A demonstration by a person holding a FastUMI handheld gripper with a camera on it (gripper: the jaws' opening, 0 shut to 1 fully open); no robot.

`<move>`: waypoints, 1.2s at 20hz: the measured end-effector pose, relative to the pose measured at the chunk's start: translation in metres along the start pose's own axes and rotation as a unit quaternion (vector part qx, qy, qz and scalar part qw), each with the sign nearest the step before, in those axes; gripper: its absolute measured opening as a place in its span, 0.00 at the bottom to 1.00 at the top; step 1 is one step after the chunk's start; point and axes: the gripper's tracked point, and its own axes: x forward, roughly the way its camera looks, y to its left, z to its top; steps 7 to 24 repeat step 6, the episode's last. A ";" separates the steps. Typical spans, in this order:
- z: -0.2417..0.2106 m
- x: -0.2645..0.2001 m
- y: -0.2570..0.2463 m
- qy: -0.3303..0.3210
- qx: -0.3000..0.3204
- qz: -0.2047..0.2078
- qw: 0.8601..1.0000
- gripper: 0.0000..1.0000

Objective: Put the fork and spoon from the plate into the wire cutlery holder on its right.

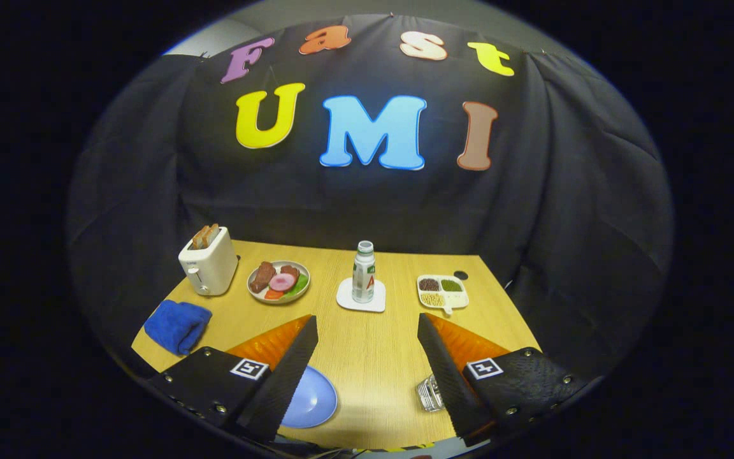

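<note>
My view: a pale wood-grain table (367, 357); a white toaster (208, 268); a folded blue cloth (177, 326); a light periwinkle-blue plate (313, 401); a white bottle (363, 273) with green label on a white coaster (345, 299); a white divided dish (442, 292) holding brown, green and tan grains

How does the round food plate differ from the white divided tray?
The round food plate is a grey circle beside the toaster, holding meat and vegetable pieces. The white divided tray is squarish, with three compartments of grains, right of the bottle. Both sit on the wooden table, beyond the open hand-held gripper.
</note>
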 end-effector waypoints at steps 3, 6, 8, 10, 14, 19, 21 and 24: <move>0.011 -0.006 0.003 -0.059 -0.006 -0.019 0.998 0.97; 0.012 -0.006 0.018 -0.095 -0.036 -0.009 0.995 0.96; 0.012 -0.006 0.018 -0.095 -0.036 -0.009 0.995 0.96; 0.012 -0.006 0.018 -0.095 -0.036 -0.009 0.995 0.96; 0.012 -0.006 0.018 -0.095 -0.036 -0.009 0.995 0.96; 0.012 -0.006 0.018 -0.095 -0.036 -0.009 0.995 0.96; 0.012 -0.006 0.018 -0.095 -0.036 -0.009 0.995 0.96; 0.012 -0.006 0.018 -0.095 -0.036 -0.009 0.995 0.96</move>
